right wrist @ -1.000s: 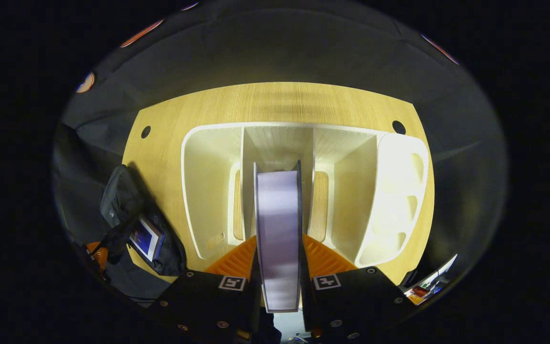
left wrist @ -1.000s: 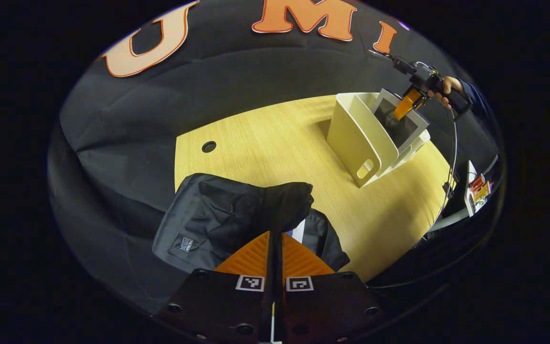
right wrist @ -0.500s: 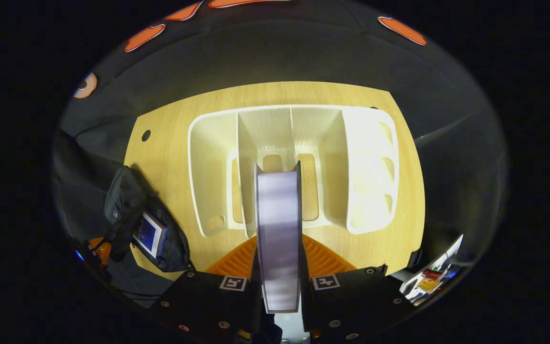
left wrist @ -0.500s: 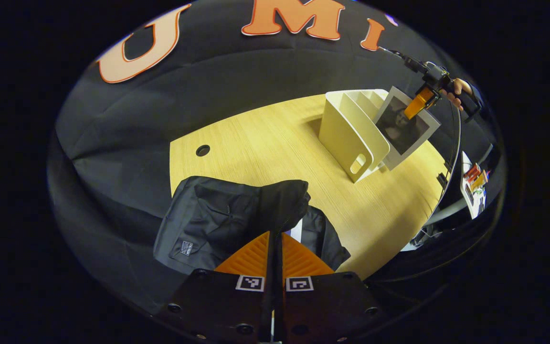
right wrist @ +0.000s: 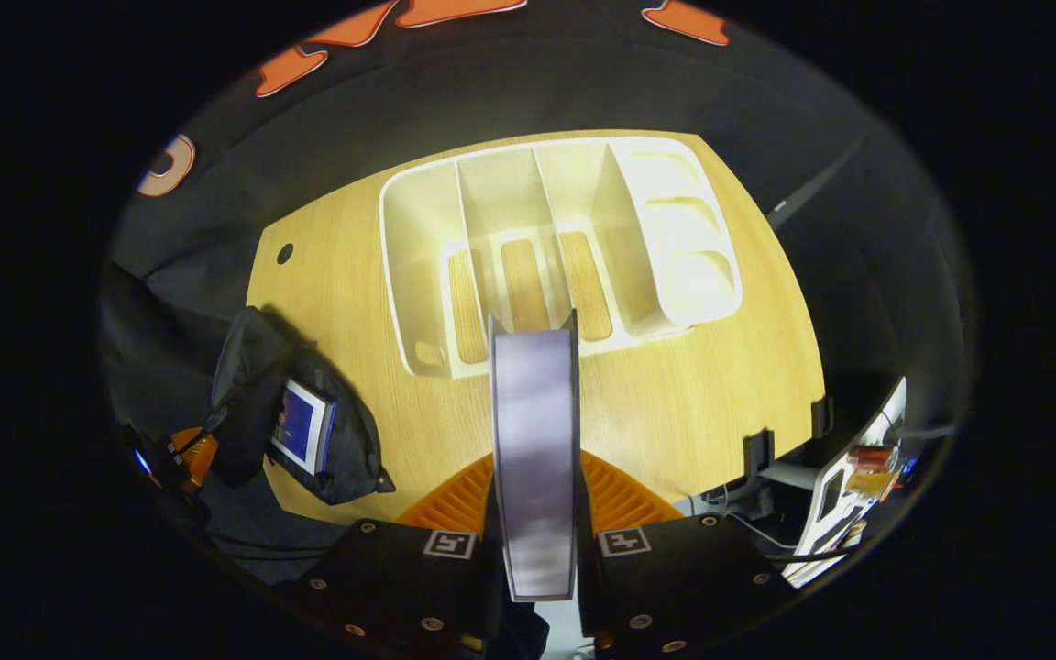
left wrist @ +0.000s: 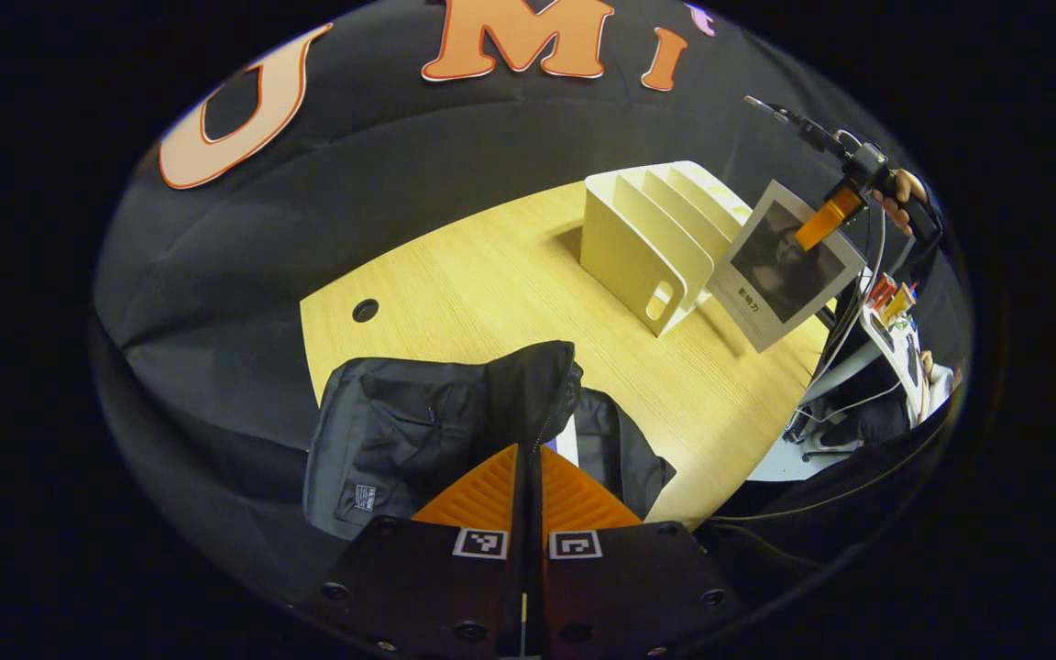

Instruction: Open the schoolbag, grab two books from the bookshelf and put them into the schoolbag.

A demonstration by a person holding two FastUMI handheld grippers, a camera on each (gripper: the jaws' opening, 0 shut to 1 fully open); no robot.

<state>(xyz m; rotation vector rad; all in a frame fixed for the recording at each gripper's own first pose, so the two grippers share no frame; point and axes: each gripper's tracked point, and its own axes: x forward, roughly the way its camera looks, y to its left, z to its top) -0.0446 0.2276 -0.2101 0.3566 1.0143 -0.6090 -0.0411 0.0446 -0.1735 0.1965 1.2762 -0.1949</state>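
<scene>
Now the right gripper (right wrist: 535,513) has both fingers pressed on the second book (right wrist: 533,449), which hangs clear of the bookshelf (right wrist: 554,247) above the table (right wrist: 675,403). Left gripper (left wrist: 528,495) is clamped nearly closed on a fold of the schoolbag (left wrist: 418,431) at the near left, apparently to keep the mouth open for loading. First book (right wrist: 301,425) lies inside the bag, partly covered by fabric. The bag's zipper and depth are hard to make out.
</scene>
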